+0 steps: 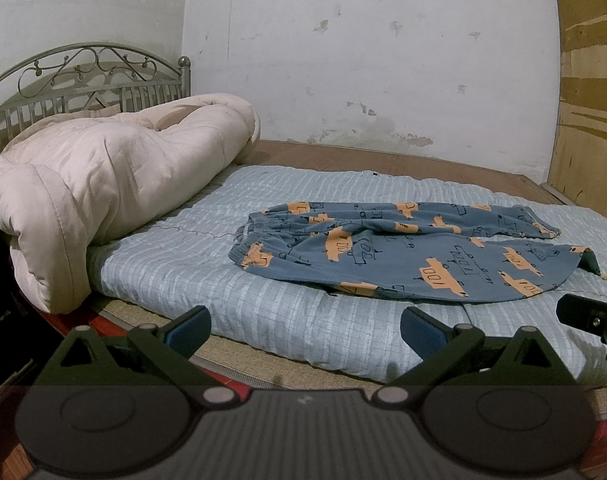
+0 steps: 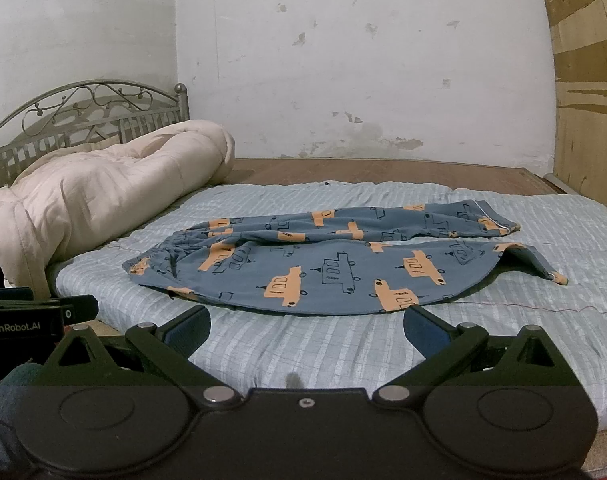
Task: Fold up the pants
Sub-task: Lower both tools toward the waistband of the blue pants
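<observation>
Blue pants point(image 1: 403, 252) printed with orange cars lie spread on the light blue quilt, waistband to the left, both legs running right. They also show in the right wrist view point(image 2: 335, 264). The near leg's cuff point(image 2: 539, 264) is turned over. My left gripper point(image 1: 305, 330) is open and empty, hovering at the bed's front edge, short of the pants. My right gripper point(image 2: 305, 328) is open and empty, just in front of the near leg's lower edge. Each gripper's tip shows in the other's view, at the right edge point(image 1: 583, 316) and the left edge point(image 2: 39, 312).
A rolled cream duvet point(image 1: 103, 184) lies at the left by the metal headboard point(image 1: 83, 80). The light blue quilt point(image 2: 343, 360) covers the mattress. Bare brown bed base point(image 2: 383, 170) runs along the white wall. A wooden board point(image 1: 591, 100) stands at the right.
</observation>
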`<action>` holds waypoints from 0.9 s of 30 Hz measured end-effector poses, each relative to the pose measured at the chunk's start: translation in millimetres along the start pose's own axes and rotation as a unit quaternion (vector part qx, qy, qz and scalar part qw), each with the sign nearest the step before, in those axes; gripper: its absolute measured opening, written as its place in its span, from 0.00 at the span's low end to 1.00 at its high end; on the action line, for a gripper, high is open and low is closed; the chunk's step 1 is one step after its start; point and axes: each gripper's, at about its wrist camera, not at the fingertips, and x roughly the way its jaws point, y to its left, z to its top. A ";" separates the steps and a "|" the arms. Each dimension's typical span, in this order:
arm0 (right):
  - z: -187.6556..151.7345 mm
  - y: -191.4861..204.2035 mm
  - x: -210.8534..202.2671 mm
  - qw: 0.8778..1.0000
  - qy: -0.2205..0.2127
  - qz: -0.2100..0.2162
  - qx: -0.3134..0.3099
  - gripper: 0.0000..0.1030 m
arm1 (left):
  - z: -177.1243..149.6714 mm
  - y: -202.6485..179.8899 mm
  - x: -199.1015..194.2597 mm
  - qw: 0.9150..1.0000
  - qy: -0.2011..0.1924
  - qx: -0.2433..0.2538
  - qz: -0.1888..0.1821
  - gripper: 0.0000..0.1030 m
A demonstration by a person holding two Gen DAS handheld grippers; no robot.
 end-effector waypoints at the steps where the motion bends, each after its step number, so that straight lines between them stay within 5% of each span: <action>1: 0.1 -0.1 0.4 1.000 0.000 0.000 0.000 0.99 | 0.1 0.1 -0.1 1.000 0.000 0.000 0.000 0.99; 10: 0.8 -0.1 4.9 1.000 0.009 -0.005 0.000 0.99 | -1.5 -0.3 3.5 1.000 0.010 0.002 -0.007 0.99; 27: 35.4 -4.0 43.9 0.996 0.077 0.021 0.047 0.99 | 38.2 2.6 53.5 0.995 0.103 -0.005 -0.001 0.99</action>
